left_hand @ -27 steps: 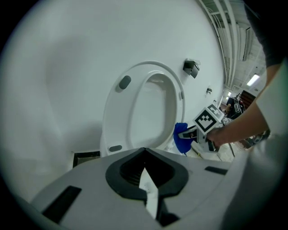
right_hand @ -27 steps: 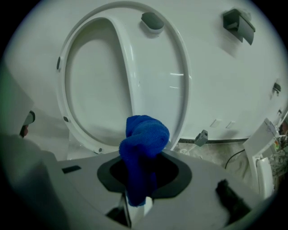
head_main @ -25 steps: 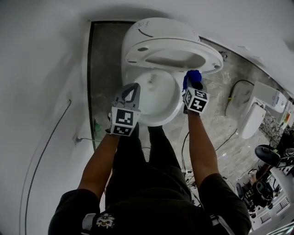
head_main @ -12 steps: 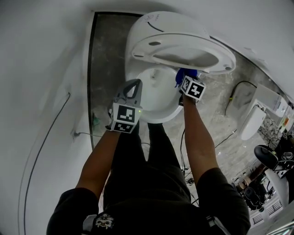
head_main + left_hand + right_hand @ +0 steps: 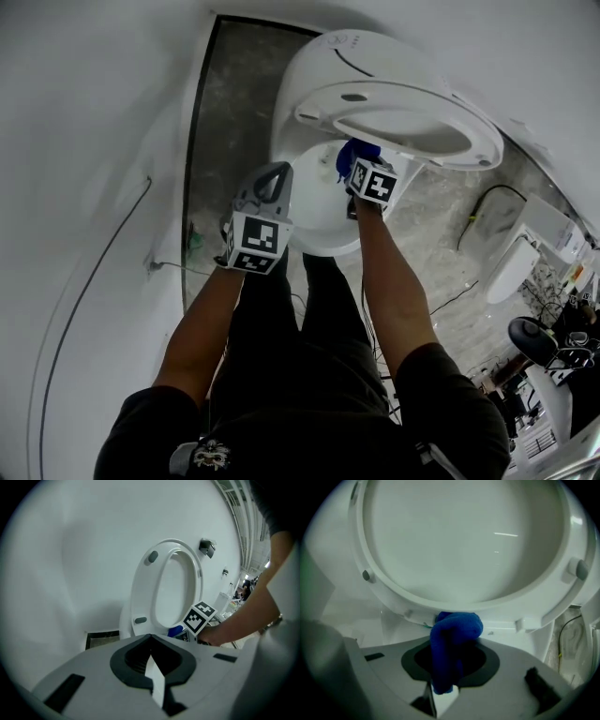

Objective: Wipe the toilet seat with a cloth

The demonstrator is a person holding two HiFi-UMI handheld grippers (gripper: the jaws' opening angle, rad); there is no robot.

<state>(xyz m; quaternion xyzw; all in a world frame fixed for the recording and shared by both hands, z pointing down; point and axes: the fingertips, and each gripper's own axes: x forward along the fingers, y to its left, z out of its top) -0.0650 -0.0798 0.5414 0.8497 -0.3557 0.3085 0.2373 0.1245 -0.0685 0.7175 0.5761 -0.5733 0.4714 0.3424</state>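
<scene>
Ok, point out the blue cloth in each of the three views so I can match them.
Head view: blue cloth, upper centre, just below the raised toilet seat.
Left gripper view: small blue patch low, right of centre, beside the marker cube.
Right gripper view: bottom centre, clamped in the right gripper.
Shared landmark: the raised toilet seat, in all three.

The toilet bowl (image 5: 319,202) stands on the floor (image 5: 234,112) against the wall, and the seat (image 5: 323,112) is tipped up behind it. The left claw (image 5: 270,178) hangs over the bowl's front left rim. The right claw (image 5: 354,167) is over the bowl's rear right, just below the seat's lower edge. The cloth (image 5: 452,639) sits between its jaws and touches that edge. A cable (image 5: 473,211) and a second toilet (image 5: 511,267) lie on the floor well to the right.
</scene>
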